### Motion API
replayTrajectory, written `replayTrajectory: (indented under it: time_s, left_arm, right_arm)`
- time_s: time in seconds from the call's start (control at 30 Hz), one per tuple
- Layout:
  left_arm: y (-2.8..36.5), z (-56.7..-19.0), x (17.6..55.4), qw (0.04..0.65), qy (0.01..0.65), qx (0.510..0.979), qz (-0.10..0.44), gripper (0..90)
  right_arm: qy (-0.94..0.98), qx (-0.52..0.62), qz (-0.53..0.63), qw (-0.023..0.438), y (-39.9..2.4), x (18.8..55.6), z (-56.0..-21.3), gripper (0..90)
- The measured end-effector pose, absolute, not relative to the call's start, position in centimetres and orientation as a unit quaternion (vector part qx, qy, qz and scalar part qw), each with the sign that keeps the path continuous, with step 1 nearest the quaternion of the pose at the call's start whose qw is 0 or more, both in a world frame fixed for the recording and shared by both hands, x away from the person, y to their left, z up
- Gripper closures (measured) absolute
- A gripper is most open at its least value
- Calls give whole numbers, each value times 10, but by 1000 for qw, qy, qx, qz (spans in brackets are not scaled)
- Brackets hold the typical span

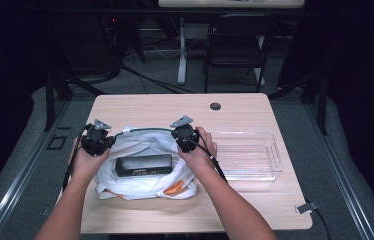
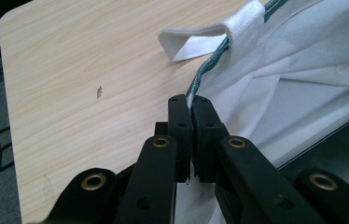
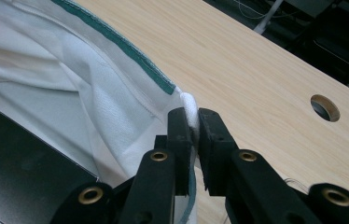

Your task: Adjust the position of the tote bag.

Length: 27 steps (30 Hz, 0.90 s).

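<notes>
Black claws [image 2: 192,105] with brass-ringed pivots, grey three-cornered top plates, trailing black cables.

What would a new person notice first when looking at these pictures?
First, the white bag near the front of the table, with a black box lying in its open mouth. Both grippers pinch the bag's green-trimmed rim: the left gripper at the left side, the right gripper at the right side, fingers shut on the cloth. A clear plastic tray stands empty to the right of the bag.
</notes>
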<state>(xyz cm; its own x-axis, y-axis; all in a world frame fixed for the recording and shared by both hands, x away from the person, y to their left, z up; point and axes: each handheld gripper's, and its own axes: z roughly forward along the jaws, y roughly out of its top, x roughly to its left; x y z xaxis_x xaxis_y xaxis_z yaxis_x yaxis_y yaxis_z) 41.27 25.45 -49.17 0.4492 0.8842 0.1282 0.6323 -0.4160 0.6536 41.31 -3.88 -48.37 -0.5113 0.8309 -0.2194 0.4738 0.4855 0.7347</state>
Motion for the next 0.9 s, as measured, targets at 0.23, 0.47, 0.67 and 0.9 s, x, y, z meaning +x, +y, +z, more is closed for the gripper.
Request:
replayTrajectory:
  time_s: [0.23, 0.47, 0.67, 0.9]
  left_arm:
    - [254, -496, 416, 269, 474, 806, 230, 880]
    - [255, -499, 418, 263, 475, 809, 224, 879]
    - [254, -501, 421, 262, 479, 807, 224, 879]
    - [254, -504, 423, 260, 484, 807, 217, 879]
  right_arm:
    - [814, 403, 304, 288, -37, 417, -487, 838]
    - [815, 408, 297, 283, -37, 421, -491, 838]
    - [818, 410, 291, 279, -37, 425, -493, 838]
    - [818, 412, 286, 280, -35, 427, -495, 838]
